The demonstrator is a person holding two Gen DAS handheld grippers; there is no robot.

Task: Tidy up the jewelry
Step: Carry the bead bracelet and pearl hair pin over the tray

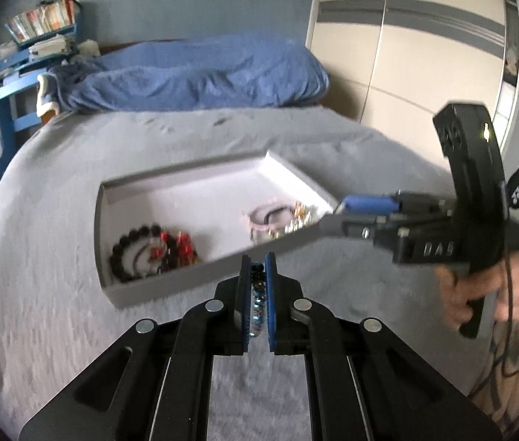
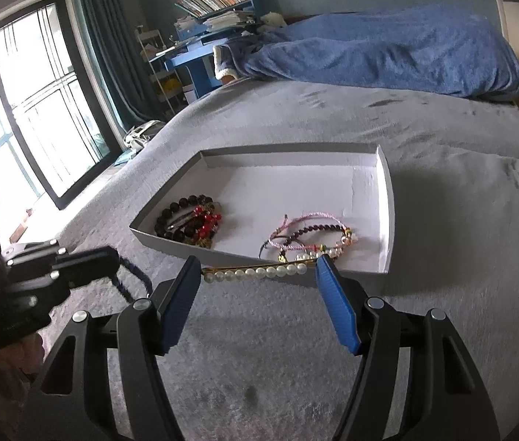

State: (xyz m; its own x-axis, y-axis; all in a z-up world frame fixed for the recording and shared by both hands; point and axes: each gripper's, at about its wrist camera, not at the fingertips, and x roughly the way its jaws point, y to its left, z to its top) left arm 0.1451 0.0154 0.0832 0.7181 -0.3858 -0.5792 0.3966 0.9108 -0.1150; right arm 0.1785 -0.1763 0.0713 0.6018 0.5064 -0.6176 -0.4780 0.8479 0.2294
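Two bead strands in play. Blue-and-dark beaded strand (image 1: 257,299), small glossy round beads, pinched between the blue ribbed pads of the left claw (image 1: 258,275), low centre of the left view; in the right view, trailing as a dark cord (image 2: 132,281) from that claw at lower left. Pearl hair clip (image 2: 255,272), a straight gold bar topped with a row of round cream pearls, spanning the gap between the spread fingers of the right claw (image 2: 257,270), just in front of the tray's near wall; contact with the pads impossible to tell.

Behind, shallow grey cardboard tray (image 2: 388,198) with white floor, resting on the bed. Inside at left, dark round-bead bracelet (image 2: 182,217) heaped with red faceted beads (image 2: 206,222) and a metal clip. Inside at right, pink braided cord bracelets (image 2: 310,220) tangled with a dark purple bead loop and small gold charms.

Underneath, grey plush bed cover (image 2: 443,220), short matte pile. Further back, rumpled blue fleece blanket (image 2: 388,47) across upper right. Blue shelf (image 2: 200,55) with stacked books at upper centre, window (image 2: 39,92) with dark frame at left.
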